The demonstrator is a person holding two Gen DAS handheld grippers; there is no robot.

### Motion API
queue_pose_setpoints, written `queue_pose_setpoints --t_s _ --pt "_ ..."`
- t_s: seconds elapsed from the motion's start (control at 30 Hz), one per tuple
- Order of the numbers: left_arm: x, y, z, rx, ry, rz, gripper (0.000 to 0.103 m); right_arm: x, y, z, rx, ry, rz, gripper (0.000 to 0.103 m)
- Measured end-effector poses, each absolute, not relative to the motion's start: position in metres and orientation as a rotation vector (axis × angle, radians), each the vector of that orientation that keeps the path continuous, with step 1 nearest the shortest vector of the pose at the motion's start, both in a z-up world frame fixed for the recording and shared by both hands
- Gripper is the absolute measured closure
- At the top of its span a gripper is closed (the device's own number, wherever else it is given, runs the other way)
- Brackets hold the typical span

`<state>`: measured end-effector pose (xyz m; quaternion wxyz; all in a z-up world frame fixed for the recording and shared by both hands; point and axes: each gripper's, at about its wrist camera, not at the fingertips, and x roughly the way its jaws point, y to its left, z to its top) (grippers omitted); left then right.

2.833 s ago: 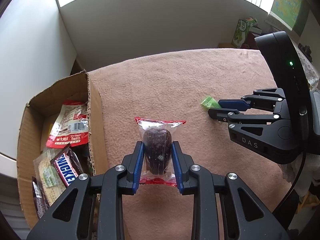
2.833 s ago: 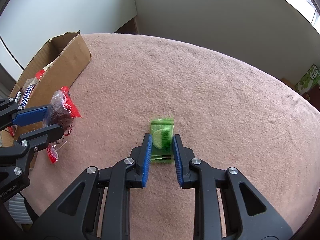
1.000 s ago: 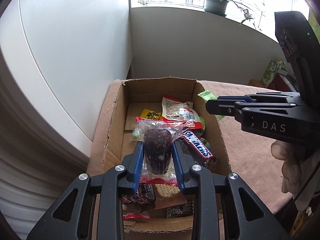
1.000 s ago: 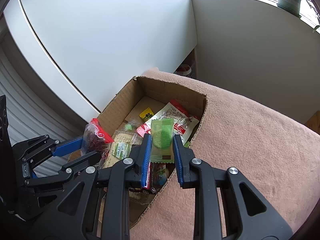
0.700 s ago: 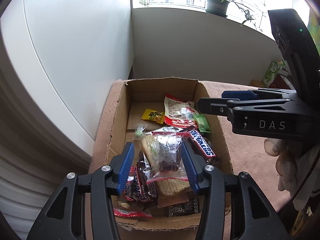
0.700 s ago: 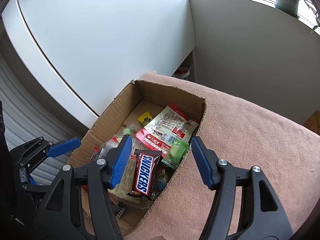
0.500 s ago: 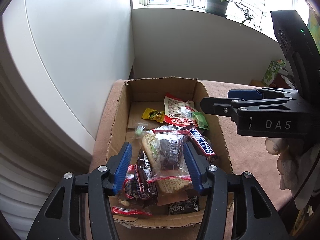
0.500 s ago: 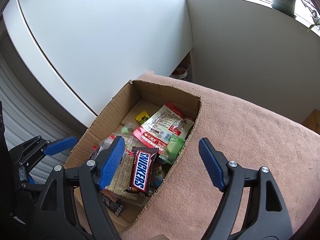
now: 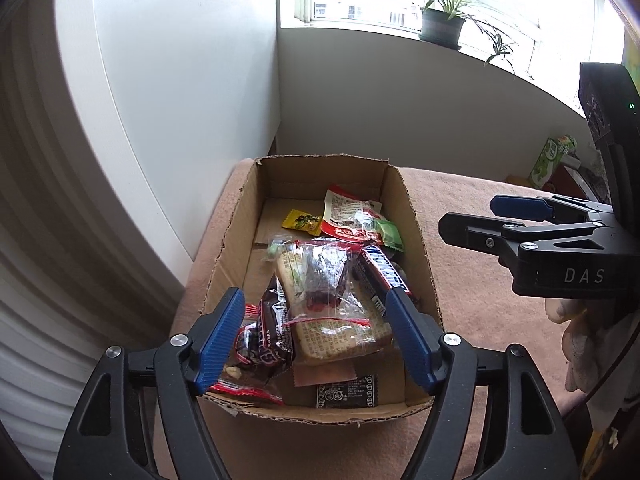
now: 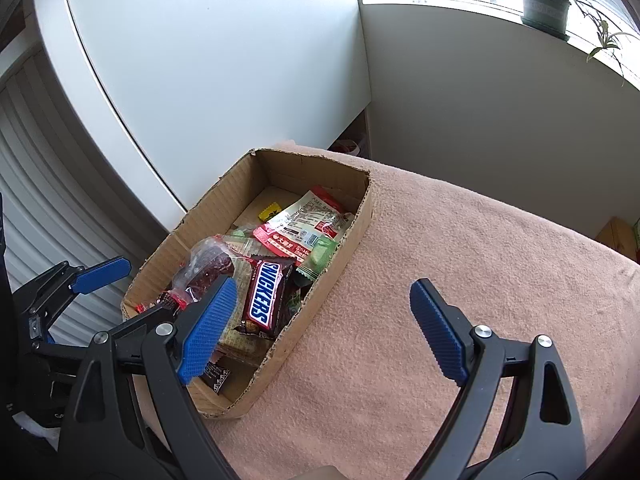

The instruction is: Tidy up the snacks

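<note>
Left wrist view: the left gripper point(image 9: 316, 336), earlier pinching the plum pack point(image 9: 324, 276), now has its fingers spread wide above the box point(image 9: 236, 236); the pack lies inside.

Right wrist view: the right gripper point(image 10: 324, 334) has spread wider still, beside the box; its green candy point(image 10: 320, 254) lies inside, against the wall.

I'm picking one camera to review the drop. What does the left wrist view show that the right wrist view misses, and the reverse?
Only the left wrist view shows the green carton at the far table edge and the biscuit pack in full. Only the right wrist view reads the Snickers bar label squarely. Both show the cardboard box, green candy, dark fruit packet, and both tongs, left and right, open and empty.
</note>
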<state>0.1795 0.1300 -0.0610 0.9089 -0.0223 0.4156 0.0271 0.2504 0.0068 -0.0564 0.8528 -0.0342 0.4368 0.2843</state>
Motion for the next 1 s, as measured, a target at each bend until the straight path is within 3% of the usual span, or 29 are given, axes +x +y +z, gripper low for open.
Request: queue_pose_setpoints --t_s 0.6,0.7,1.0 --pt "0.11 0.108 -0.052 -0.111 0.726 0.186 0.03 0.164 -0.033 -0.054 -0.074 0.777 0.538 0.011" --pt "0.095 0.105 -0.047 -0.118 0.701 0.203 0.022 0.151 -0.038 -0.056 -0.065 0.773 0.538 0.006" --pt "0.08 0.098 -0.042 -0.104 0.695 0.218 0.022 0.132 -0.05 -0.048 -0.047 0.75 0.536 0.006"
